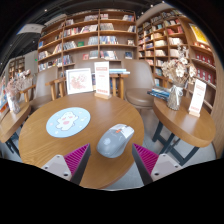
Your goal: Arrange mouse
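Library-style room, bookshelves [95, 35] along the back walls. Left side: another wooden table edge with some small items on it, too small to make out. On the round wooden counter [45, 148]: a pale blue round mouse pad [68, 122] with a light print on it, left of centre. Behind it, at the counter's far edge, two upright display cards: a wider one [79, 80], then a taller narrow sign [102, 77] just to its right. A chair [139, 90] stands beyond the counter on the right. Far right, a second wooden table carries a vase of flowers [178, 84] and a white sign card [197, 96], near each other.

Nothing sits between the tongs and the mouse.

Tongs [110, 162]: fingers spread wide apart, holding nothing, pink pads [76, 157] showing on the inner faces. No contact with anything.

Mouse [115, 139]: light grey, rounded, lying flat on the bare counter, right of the mouse pad and apart from it. It sits just ahead of the fingers, roughly on the line between them, angled slightly.
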Tool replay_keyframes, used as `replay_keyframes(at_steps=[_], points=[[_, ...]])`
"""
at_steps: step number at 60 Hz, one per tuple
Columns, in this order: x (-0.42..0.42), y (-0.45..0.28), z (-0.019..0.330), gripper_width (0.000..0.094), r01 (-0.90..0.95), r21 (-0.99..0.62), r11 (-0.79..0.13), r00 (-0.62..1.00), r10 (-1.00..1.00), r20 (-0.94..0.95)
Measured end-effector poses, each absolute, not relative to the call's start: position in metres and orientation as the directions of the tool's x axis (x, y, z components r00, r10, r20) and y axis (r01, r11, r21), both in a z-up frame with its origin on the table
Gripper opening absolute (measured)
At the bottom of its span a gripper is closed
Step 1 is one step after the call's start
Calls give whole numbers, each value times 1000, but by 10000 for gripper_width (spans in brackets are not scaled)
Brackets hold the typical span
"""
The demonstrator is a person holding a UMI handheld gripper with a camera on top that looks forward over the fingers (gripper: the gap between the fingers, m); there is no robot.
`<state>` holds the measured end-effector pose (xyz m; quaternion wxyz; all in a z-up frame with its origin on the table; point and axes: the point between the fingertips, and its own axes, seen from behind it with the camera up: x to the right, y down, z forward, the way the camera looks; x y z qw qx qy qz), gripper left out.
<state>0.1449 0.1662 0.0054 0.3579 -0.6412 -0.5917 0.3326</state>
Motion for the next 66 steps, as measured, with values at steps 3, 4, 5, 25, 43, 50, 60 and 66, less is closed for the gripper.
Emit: replay_keyframes(at_steps=[3, 4, 5, 25, 43, 50, 60, 66], points=[[140, 166, 2, 856, 524, -850, -50, 81, 997, -8], [137, 167, 3, 860, 526, -849, -50, 80, 997, -9], [135, 167, 2, 860, 528, -848, -50, 79, 997, -10], [101, 164, -13, 860, 565, -824, -37, 69, 998, 3], [60, 160, -16, 858, 597, -802, -23, 39, 999, 0], [48, 160, -16, 851, 601, -799, -30, 38, 999, -9], [41, 161, -17, 759, 594, -805, -18, 38, 999, 6], [39, 166, -16, 480, 582, -813, -19, 47, 999, 10]])
